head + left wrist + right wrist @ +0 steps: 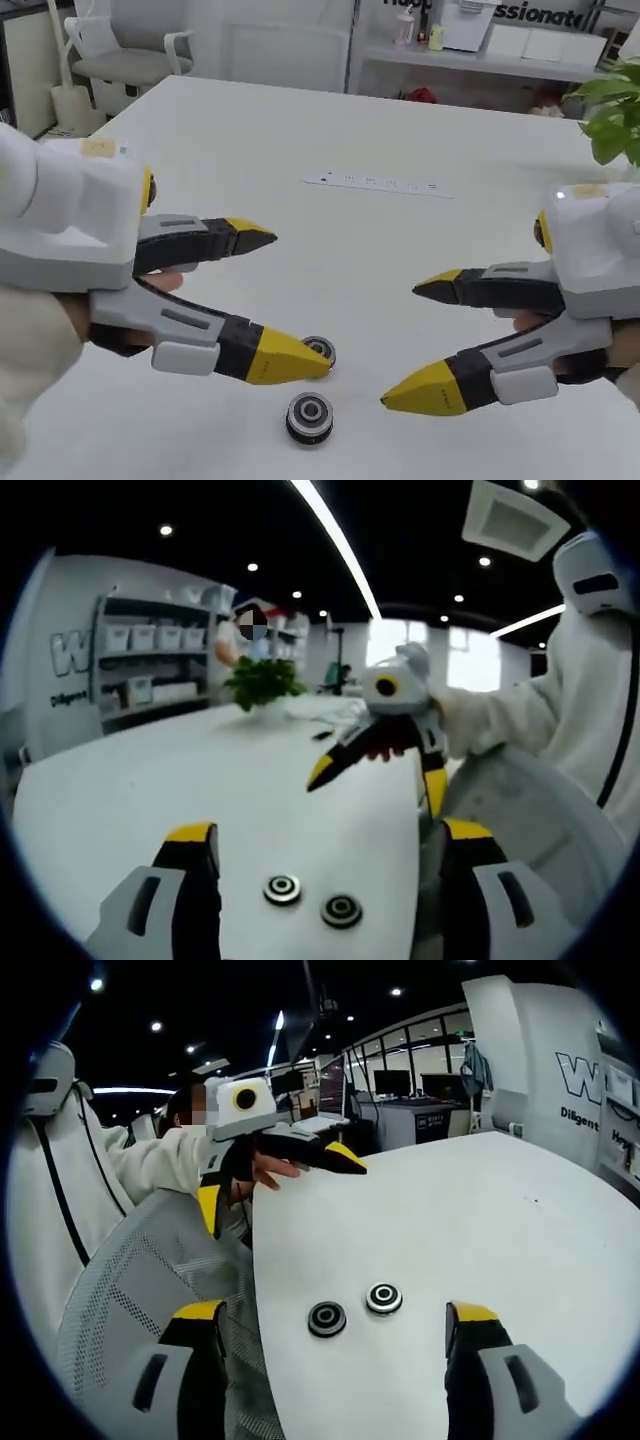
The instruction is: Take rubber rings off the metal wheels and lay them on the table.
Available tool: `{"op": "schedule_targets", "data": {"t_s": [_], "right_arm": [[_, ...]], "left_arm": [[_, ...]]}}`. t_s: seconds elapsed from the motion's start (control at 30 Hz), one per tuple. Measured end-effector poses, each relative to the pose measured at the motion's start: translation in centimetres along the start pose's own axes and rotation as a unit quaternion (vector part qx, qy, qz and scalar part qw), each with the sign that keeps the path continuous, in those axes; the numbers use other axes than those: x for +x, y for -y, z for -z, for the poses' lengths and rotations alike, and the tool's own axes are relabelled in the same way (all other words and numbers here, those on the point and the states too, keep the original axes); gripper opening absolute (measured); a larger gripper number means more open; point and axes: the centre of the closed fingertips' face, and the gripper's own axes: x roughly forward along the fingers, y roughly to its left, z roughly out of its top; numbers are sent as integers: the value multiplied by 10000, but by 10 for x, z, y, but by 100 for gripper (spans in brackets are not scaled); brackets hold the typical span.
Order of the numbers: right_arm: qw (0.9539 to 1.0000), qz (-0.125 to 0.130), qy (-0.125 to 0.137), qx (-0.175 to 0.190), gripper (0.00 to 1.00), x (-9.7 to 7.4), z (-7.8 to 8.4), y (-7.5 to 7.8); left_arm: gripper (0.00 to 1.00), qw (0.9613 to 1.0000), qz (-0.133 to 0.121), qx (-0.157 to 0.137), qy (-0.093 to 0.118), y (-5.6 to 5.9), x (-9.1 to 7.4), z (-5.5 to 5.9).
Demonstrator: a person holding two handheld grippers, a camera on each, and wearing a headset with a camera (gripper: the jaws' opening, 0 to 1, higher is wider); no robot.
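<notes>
Two small metal wheels with black rubber rims lie flat on the white table (400, 130). The far wheel (321, 350) (282, 888) (384, 1298) is partly hidden behind the lower left fingertip. The near wheel (310, 417) (342, 911) (327, 1318) lies close to the table's front edge. My left gripper (295, 300) (328, 835) (285, 1195) is open, a little above and left of the wheels. My right gripper (402, 345) (335, 1312) (375, 798) is open on their right. Neither holds anything.
A white power strip (380, 183) lies mid-table beyond the grippers. A green plant (615, 115) (265, 685) stands at the far right edge. An office chair (130, 60) and shelves stand behind the table. A person's mesh chair (150, 1290) sits at the near edge.
</notes>
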Motion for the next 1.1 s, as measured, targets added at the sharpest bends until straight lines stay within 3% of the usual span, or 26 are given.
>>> {"op": "schedule_targets", "data": {"t_s": [0.17, 0.37, 0.67, 0.9, 1.1], "right_arm": [[9994, -128, 306, 102, 83, 6, 2, -3], [9995, -103, 237, 159, 81, 9, 11, -1], [9995, -58, 261, 183, 80, 13, 17, -1], [9994, -142, 264, 144, 76, 19, 20, -7], [9994, -295, 152, -56, 71, 25, 26, -13]], "left_arm": [[89, 9999, 48, -72, -65, 3, 5, 7], [86, 9995, 107, -51, -306, 5, 12, 20], [84, 9997, 94, -91, -186, 4, 11, 26], [81, 9994, 91, -122, -310, 4, 12, 37], [79, 9991, 13, 17, -422, 4, 13, 43]]}}
